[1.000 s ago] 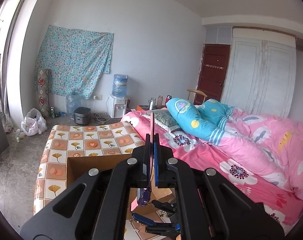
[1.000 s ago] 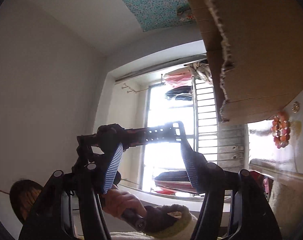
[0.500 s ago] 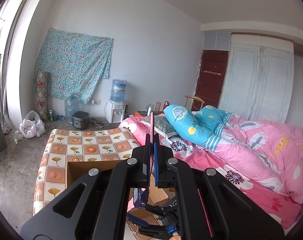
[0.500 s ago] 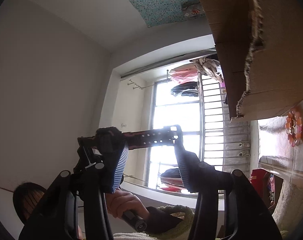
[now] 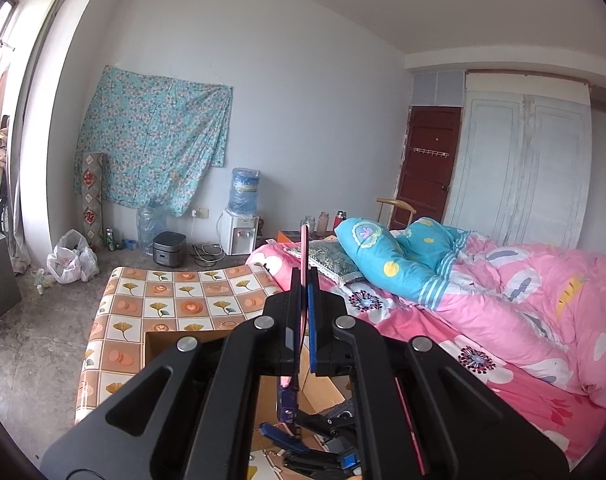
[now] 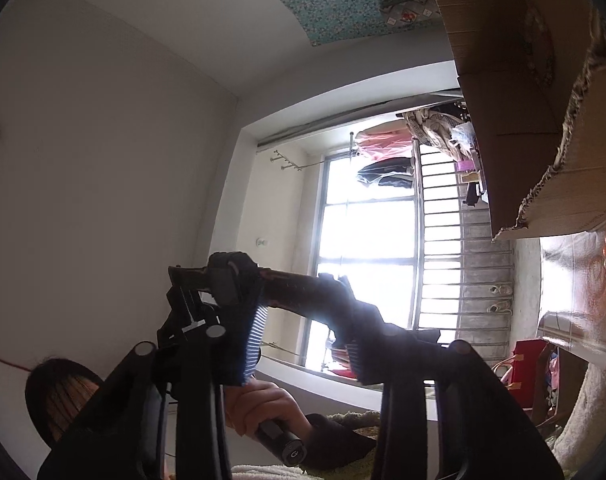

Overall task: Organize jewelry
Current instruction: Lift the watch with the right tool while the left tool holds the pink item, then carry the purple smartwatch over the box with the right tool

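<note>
Left wrist view shows my left gripper (image 5: 305, 304) clamped on a thin pink strap (image 5: 303, 264) above the cardboard box (image 5: 171, 344), while my right gripper (image 6: 303, 344) is closing around that strap's dark end, so I'd square it before squeezing.

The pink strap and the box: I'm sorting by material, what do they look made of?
The pink strap looks like smooth rubber or plastic, judging by its even matte pink edge. The box looks like plain brown cardboard with a ragged, torn edge.
</note>
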Available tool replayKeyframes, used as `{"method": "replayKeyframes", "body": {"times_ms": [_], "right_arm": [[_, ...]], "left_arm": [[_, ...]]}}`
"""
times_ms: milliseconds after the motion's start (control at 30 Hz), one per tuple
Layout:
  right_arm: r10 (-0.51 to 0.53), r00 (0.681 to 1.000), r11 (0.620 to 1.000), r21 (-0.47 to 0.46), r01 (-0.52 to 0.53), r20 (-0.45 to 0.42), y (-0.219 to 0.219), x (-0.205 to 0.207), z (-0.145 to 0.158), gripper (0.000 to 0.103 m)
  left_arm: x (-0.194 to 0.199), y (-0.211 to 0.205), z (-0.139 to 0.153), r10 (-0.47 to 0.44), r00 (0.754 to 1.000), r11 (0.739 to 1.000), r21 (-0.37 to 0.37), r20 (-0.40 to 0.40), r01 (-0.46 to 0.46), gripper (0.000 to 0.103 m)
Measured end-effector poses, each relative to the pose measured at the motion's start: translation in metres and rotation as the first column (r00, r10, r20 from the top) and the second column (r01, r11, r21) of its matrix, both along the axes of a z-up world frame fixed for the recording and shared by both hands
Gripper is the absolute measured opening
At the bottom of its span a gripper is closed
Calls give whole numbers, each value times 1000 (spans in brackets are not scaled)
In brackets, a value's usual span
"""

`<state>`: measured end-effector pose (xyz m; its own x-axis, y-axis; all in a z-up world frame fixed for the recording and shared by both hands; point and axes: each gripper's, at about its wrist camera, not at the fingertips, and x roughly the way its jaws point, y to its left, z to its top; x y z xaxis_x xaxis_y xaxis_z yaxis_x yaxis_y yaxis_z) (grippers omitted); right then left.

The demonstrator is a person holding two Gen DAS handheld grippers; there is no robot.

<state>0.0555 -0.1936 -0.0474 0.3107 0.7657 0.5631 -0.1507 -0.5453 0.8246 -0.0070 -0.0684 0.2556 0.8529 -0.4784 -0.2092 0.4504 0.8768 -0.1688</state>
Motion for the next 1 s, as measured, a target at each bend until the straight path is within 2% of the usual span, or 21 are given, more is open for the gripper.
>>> {"method": "replayKeyframes", "body": {"times_ms": [33,100,233,333,433,533,600,633,667,767,833,867,900,933,967,1000], "right_arm": [[-13,1000,1000,-16,13,-4,-2,-1,0,15],[-32,999,999,-38,31,-3,-7,-2,0,10],[-96,995,983,-154,96,10,-22,-1,7,7],[-160,986,945,-283,165,41,-38,3,18,7],[-215,973,868,-441,228,81,-53,13,34,6],[-241,962,734,-625,265,126,-63,30,55,6],[-243,957,618,-735,277,156,-69,47,69,6],[-240,954,549,-786,285,179,-70,57,77,6],[-226,954,491,-824,284,194,-71,69,83,6],[-197,962,363,-898,249,187,-77,106,90,6],[-174,968,263,-939,220,179,-79,131,93,6],[-158,971,213,-954,209,178,-75,144,95,6],[-137,974,138,-970,199,180,-71,159,95,6],[-122,976,93,-977,191,179,-73,165,96,6],[-97,980,27,-983,180,176,-68,179,95,6],[-80,981,-21,-984,175,176,-62,186,93,6]], "left_arm": [[1,1,-1,1,1000,1000,-1,-1,-1,2],[4,3,-3,2,1000,1000,-5,-9,-2,2],[12,6,-11,15,1000,1000,-4,-26,-15,2],[23,13,-18,17,999,1000,-23,-46,-18,2],[41,20,-28,21,997,999,-42,-76,-24,2],[69,26,-43,15,992,997,-70,-126,-24,2],[94,29,-57,19,986,996,-78,-164,-33,2],[106,29,-64,22,983,996,-77,-183,-37,2],[121,30,-72,32,978,996,-80,-208,-49,2],[166,29,-97,43,956,995,-72,-289,-66,2],[193,23,-115,51,940,997,-37,-337,-68,2],[207,20,-125,60,927,997,-24,-370,-74,2],[225,17,-139,48,905,998,-19,-423,-62,2],[236,16,-151,43,885,998,-18,-464,-58,2],[250,14,-165,44,853,998,-13,-520,-59,2],[265,12,-180,43,812,998,-5,-582,-56,2]]}}
